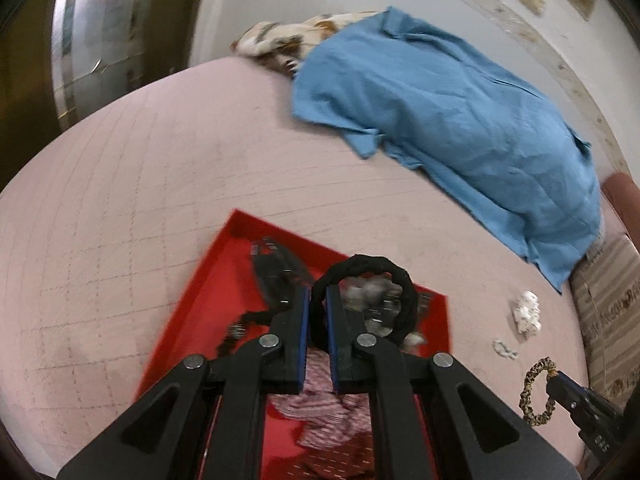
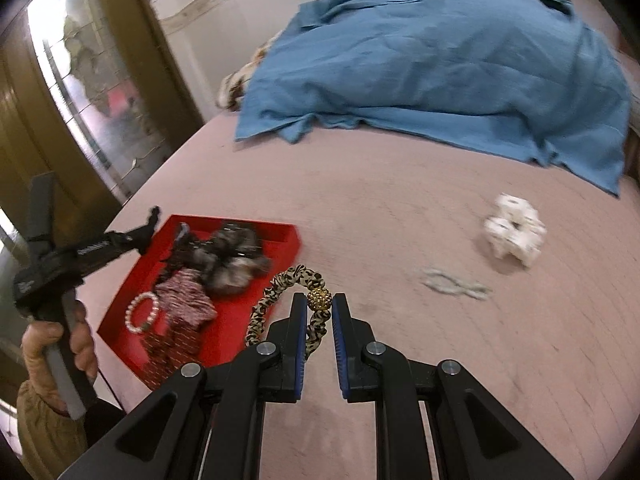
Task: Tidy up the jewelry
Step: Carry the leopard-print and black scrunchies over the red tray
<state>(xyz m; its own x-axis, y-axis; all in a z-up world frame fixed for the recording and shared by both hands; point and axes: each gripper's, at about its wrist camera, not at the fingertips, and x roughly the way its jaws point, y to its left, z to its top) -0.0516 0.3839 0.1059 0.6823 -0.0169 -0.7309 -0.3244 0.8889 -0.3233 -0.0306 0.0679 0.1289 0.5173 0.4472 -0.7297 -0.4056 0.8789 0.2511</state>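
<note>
Where blur smears it, pale chain (image 2: 456, 285) stays unreadable — tray (image 1: 240, 236) cut off.

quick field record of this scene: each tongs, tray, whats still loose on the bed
left tongs: shut on black hair tie, over the tray
right tongs: shut on leopard scrunchie, beside the tray
red tray: pearl bracelet, patterned and furry hair pieces
loose on pink bed: white scrunchie, pale bracelet
behind: blue cloth
</note>
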